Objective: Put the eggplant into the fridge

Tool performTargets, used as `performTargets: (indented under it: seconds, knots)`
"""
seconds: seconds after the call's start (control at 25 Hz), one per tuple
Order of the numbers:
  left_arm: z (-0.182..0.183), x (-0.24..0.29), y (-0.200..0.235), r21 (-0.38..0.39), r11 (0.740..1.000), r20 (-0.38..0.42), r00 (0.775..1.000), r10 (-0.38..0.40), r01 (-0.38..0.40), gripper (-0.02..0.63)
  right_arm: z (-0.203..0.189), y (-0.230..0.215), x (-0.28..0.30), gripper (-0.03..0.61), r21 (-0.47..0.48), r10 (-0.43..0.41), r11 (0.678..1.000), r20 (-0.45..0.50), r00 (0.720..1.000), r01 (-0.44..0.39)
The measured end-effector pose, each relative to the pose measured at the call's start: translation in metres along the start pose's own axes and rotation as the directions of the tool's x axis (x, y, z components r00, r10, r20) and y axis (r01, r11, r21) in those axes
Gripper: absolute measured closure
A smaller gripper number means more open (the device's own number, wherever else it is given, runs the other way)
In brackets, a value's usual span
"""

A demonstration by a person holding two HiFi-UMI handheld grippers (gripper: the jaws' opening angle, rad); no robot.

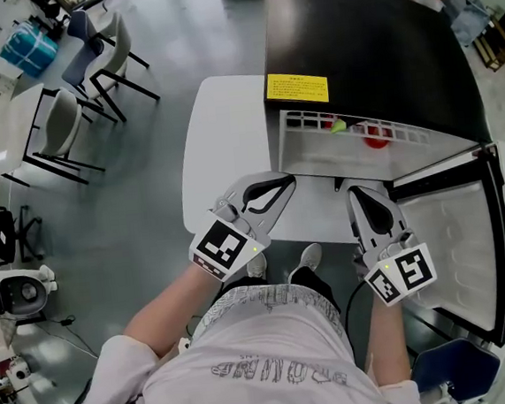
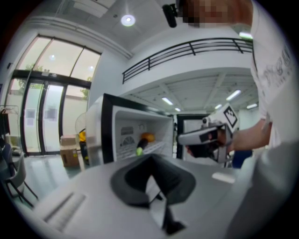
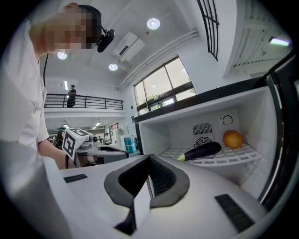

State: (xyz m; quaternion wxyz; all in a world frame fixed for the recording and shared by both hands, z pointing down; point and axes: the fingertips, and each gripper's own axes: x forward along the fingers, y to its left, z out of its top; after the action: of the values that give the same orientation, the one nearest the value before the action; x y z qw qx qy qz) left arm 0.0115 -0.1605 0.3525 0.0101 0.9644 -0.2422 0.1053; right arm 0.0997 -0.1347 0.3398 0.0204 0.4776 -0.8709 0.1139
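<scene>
In their own views the left gripper (image 2: 152,161) and right gripper (image 3: 149,161) each have jaws pressed together on nothing, both held about level, side by side before the open fridge (image 1: 363,53). Farther in, only the right gripper view shows the whole eggplant (image 3: 201,151) lying on the wire shelf (image 3: 233,157) beside an orange (image 3: 232,138). The head view catches just its green tip (image 1: 338,126).

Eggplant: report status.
Left hand-held gripper shut, empty. Right hand-held gripper shut, empty. Eggplant on fridge shelf beside orange. Door open. Nothing in the way.
</scene>
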Motion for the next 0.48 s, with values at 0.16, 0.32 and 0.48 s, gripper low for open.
performTargets:
  seconds: [0.16,0.32,0.48]
  knots:
    - [0.0004,0.0012,-0.0012,-0.002,1.000,0.002,1.000,-0.001,0.001,0.607,-0.0007,-0.0006,0.0000,0.584,-0.002,0.000,1.000,-0.001,1.000,0.000]
    - [0.0009,0.0013,-0.0018,-0.005,1.000,0.001,1.000,-0.001,0.002,0.607,-0.0010,-0.0007,-0.0005,0.584,0.001,0.002,1.000,-0.002,1.000,-0.002]
    - [0.0008,0.0030,-0.0032,-0.004,1.000,0.000,1.000,-0.003,0.003,0.607,-0.0002,-0.0015,-0.0010,0.584,0.007,0.003,1.000,0.003,1.000,-0.003]
